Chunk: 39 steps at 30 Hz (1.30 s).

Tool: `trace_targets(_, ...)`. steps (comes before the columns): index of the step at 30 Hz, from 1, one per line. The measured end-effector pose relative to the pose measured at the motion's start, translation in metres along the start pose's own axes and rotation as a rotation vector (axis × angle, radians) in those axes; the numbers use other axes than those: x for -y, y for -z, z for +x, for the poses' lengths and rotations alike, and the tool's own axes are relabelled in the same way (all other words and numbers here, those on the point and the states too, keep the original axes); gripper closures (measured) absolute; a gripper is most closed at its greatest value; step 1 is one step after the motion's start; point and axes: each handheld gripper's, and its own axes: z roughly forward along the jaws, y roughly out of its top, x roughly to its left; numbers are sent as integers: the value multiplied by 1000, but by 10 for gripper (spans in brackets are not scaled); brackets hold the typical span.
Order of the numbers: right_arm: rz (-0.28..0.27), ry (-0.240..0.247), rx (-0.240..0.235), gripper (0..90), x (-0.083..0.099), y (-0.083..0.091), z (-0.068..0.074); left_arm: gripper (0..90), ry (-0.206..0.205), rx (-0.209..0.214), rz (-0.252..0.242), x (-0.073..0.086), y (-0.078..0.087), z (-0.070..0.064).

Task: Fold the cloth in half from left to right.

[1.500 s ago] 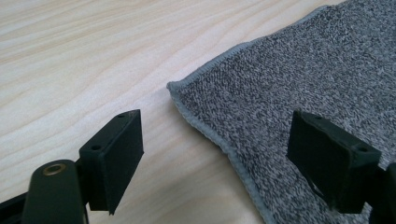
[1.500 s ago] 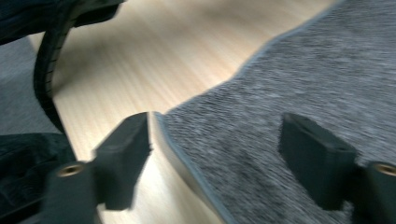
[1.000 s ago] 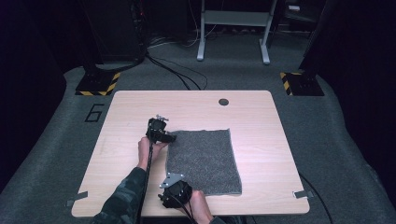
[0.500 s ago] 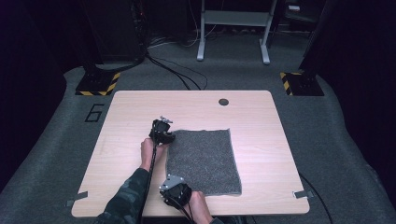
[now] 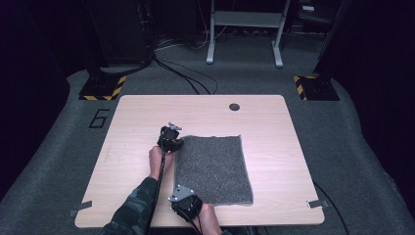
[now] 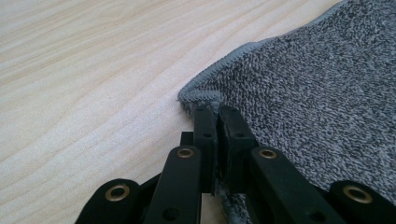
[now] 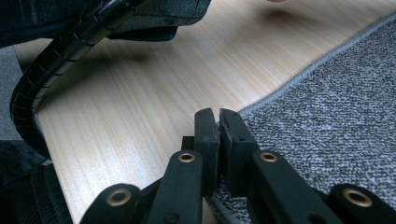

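Grey looped cloth (image 5: 213, 169), one piece, lies flat on the pale wooden table (image 5: 137, 122), pinched at two corners. The left gripper (image 6: 215, 112) has its jaws pressed together on the far left corner, whose hemmed edge curls up just ahead of the tips; how much cloth sits between the jaws is hidden by the jaws themselves. The right gripper (image 7: 215, 115) is likewise clamped on the near left corner, the hem passing under its tips and out of sight. In the high view the left gripper (image 5: 170, 138) stands at the cloth's far left corner and the right gripper (image 5: 184, 203) at its near left corner, the cloth stretching away to the right of both. The person's hands and a patterned sleeve (image 5: 134, 210) are cut off at the bottom edge. One ribbed black cable (image 7: 44, 74) arcs across the right gripper view, just left of its jaws. One dark round hole (image 5: 234, 106) marks the table well beyond both grippers.
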Motion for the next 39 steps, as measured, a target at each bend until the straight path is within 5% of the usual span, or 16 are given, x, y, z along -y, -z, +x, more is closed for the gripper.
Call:
trace_targets(15,-80,-45,4,868,-7,23,-6,864,-14,-6,-58,-17,22,-2)
trace_targets(25,-159,-74,48,871,-14,39,-8,866,-1,-26,-103,-31,34,-5)
trace_targets(31,-239,-93,89,873,-23,52,-8,867,33,-41,-173,-40,47,-6)
trace_targets(39,-300,-94,104,873,-35,63,-8,867,29,-82,-235,-54,63,-12)
